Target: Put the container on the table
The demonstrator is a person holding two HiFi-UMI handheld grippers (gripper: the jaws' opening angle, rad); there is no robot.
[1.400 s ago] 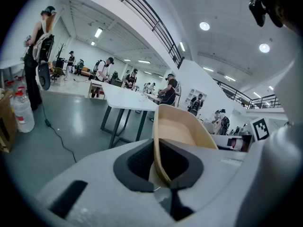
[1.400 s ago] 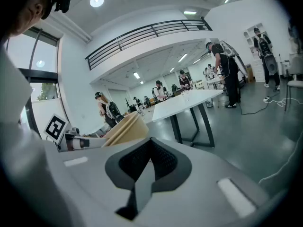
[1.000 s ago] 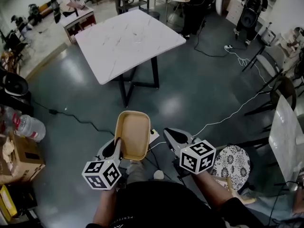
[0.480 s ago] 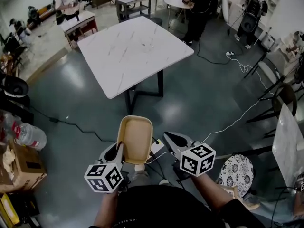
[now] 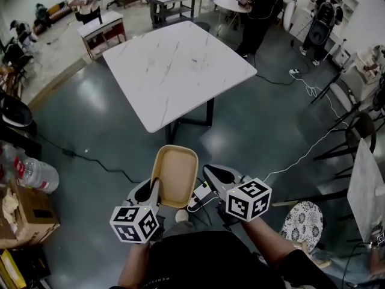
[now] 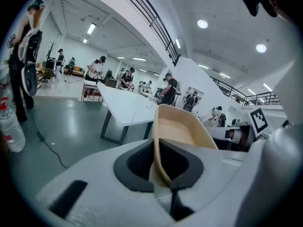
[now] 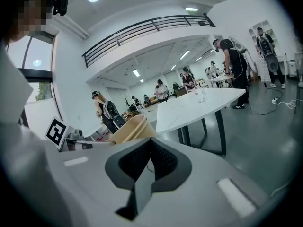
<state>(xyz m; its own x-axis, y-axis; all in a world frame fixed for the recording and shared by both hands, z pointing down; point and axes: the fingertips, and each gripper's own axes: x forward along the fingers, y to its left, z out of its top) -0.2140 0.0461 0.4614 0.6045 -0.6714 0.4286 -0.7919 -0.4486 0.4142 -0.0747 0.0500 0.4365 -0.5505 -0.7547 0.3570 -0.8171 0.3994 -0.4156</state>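
Grey floor (image 5: 90,125) lies below me, with the white marble tabletop (image 5: 174,65) well ahead. My left tool (image 5: 151,190) is clamped on the near rim of the tan container (image 5: 175,172), held in the air — my right tool (image 5: 218,174) rides just beside it, jaws together on nothing
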